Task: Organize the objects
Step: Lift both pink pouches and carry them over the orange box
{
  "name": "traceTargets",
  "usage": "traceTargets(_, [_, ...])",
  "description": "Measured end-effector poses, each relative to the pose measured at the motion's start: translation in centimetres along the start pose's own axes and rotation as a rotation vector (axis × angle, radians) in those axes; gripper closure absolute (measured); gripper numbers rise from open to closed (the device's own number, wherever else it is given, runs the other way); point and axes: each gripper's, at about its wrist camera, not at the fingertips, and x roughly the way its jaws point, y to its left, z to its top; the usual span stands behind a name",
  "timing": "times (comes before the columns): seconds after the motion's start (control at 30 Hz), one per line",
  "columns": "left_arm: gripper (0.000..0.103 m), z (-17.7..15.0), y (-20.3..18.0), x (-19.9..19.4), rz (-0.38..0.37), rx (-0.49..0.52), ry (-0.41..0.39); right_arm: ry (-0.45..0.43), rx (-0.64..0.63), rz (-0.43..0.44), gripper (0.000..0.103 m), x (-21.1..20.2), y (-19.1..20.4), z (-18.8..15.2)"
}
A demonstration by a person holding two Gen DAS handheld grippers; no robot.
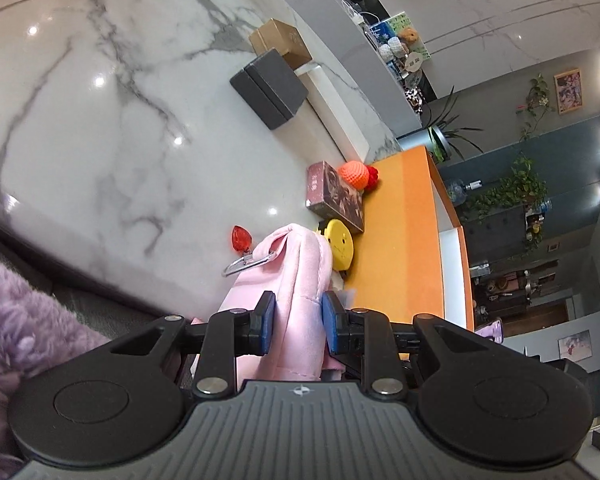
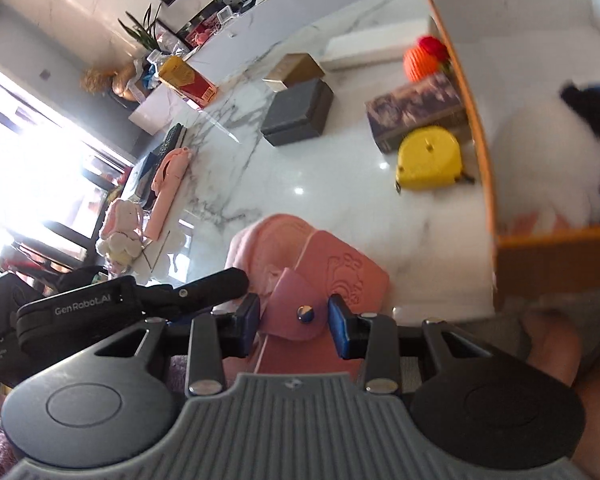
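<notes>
We see both grippers, left (image 1: 298, 322) and right (image 2: 293, 326), clamped on the pink pouch (image 1: 296, 280), long axis pointing away; only right view shows its snap flap (image 2: 296, 308).

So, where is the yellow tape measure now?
In the right wrist view, the yellow tape measure lies on the marble table, against the patterned box and beside the orange box.
</notes>
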Motion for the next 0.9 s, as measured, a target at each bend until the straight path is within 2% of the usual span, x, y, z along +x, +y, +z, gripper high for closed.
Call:
traceTargets(0.13, [0.074,-0.9,-0.8,0.3,0.023,0.042,0.008,0.002,0.056,-0.031,0.067,-0.5,-1.6,-0.5])
traceTargets(0.27, [0.072,-1.7,-1.6,0.2,0.059,0.096,-0.012,-0.005,0.094,-0.025,0.068,-0.6,-2.5,-0.9])
traceTargets(0.5, [0.064,-3.6,-3.7,-0.6,0.227,0.275,-0.087,0.012,0.029,-0.122,0.061,0.1,-0.8,-1.6])
traceTargets(0.6, [0.062,-4.5,-4.8,-1.1,0.304,0.369,-0.117,0.016,-0.010,-0.215,0.062,0.2,-0.2,-2.4])
traceTargets(0.63, [0.062,-4.6,-5.0,-1.1,0.309,0.382,-0.116,0.017,-0.010,-0.237,0.062,0.2,-0.4,-2.7])
traceTargets(0.7, [0.061,-4.8,-4.9,-1.2,0.287,0.381,-0.100,0.028,0.010,-0.225,0.064,0.4,-1.1,-3.0])
traceTargets(0.77, [0.056,-4.9,-4.9,-1.2,0.270,0.377,-0.088,0.027,0.032,-0.206,0.065,0.3,-1.6,-3.0])
traceTargets(0.9, [0.034,-5.4,-5.8,-1.2,0.260,0.400,-0.098,0.026,0.009,-0.221,0.063,0.5,-1.2,-3.1])
